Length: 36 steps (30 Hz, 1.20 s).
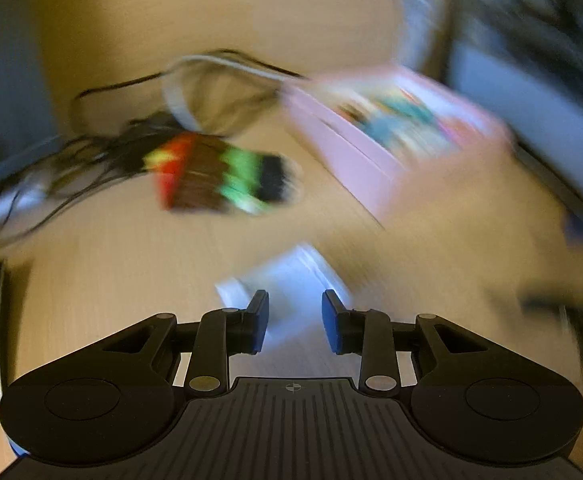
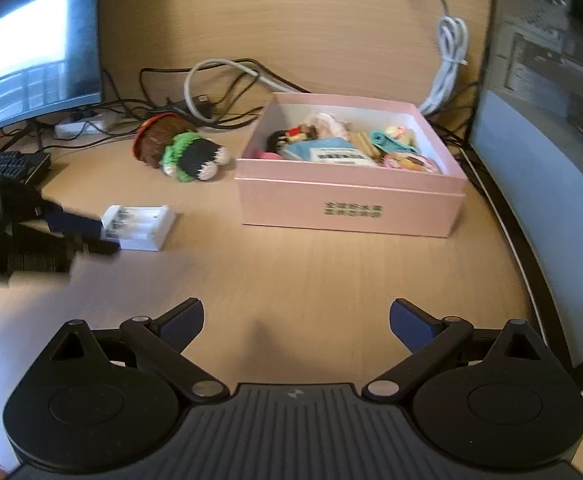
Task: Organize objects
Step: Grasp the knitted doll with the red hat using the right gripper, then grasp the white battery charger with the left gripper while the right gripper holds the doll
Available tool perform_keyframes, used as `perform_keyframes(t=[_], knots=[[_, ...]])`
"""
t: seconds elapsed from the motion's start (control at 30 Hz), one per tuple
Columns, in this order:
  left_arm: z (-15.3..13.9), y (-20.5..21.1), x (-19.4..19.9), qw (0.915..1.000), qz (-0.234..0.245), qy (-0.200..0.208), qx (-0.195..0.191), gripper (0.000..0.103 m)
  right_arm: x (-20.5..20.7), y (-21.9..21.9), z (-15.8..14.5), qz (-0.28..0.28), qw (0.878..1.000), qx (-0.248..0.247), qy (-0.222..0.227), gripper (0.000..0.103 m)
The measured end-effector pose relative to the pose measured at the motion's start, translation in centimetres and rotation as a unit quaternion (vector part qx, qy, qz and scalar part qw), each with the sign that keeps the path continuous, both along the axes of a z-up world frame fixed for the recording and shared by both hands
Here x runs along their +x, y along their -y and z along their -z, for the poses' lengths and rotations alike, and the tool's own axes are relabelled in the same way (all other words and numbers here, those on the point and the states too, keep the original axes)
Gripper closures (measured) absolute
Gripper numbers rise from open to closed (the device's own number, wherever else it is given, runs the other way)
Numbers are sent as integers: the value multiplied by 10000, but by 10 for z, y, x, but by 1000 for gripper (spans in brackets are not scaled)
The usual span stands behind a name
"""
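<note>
A white battery charger point(image 2: 139, 227) lies on the wooden desk, left of an open pink box point(image 2: 351, 204) filled with several small toys. A crocheted doll point(image 2: 183, 152) in brown, green and black lies behind the charger. My left gripper point(image 2: 91, 232) reaches the charger's left end; in the blurred left wrist view its jaws point(image 1: 295, 320) stand part open around the white charger point(image 1: 287, 276). The doll point(image 1: 219, 172) and pink box point(image 1: 375, 136) show beyond. My right gripper point(image 2: 296, 322) is wide open and empty above bare desk.
Monitors stand at the left point(image 2: 31, 44) and right point(image 2: 551, 120). A tangle of black and white cables point(image 2: 211, 88) and a power strip point(image 2: 87, 124) lie at the back. A black keyboard point(image 2: 3, 164) sits at the far left.
</note>
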State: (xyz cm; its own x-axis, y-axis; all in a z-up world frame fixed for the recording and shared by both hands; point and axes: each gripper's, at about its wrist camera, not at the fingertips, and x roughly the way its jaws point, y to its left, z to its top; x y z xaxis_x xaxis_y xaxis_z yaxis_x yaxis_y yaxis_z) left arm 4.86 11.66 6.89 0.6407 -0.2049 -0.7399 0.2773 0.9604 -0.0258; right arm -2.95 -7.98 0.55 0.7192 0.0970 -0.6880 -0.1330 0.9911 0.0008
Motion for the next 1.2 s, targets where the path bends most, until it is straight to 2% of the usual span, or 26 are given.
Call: perform_keyframes(t=[0.07,0.1,0.17,0.2,0.3,0.43,0.57,0.73,0.83,0.87,0.9,1.0,1.1,1.2], knots=[[-10,-23,19,9955,-742,-120,-582,69,0,4,0,47,10000,-4,1,3],[-15,-38,27,9889,-1179,-196,-883,71,1,3,-1,26,10000,-7,26,3],[-21,-55,30,9800,-1585,-229,-1177,73,3,-2,-8,-128,9998,-32,170,3],[-24,-62,25,9788,-1604,-175,-1259,73,6,-7,-13,-266,9992,-75,275,3],[-25,-68,5,9843,-1353,-52,-1137,73,21,-31,-27,-824,9941,-335,625,3],[-18,-83,-38,9905,-1019,124,-915,73,59,-85,-38,-1714,9785,-740,875,3],[-13,-107,-82,9877,-1093,141,-1106,73,119,-137,-27,-2133,9693,-1028,665,3],[-9,-140,-124,9845,-1365,151,-1092,73,194,-185,5,-2034,9677,-1464,288,6],[-5,-161,-133,9808,-1581,93,-1135,73,218,-201,22,-2113,9629,-1679,-30,18],[-4,-168,-134,9800,-1618,80,-1155,73,222,-205,26,-2155,9617,-1689,-143,31],[-3,-172,-134,9804,-1598,88,-1152,73,225,-207,25,-2148,9627,-1632,-207,37],[-4,-167,-125,9884,-1147,137,-987,73,224,-204,11,-2060,9714,-1087,-469,42],[-6,-145,-112,9972,-378,306,-570,73,197,-183,-16,-1891,9801,-460,-399,42],[-8,-113,-93,9969,563,489,-235,72,153,-150,-44,-1807,9832,-46,-236,42]])
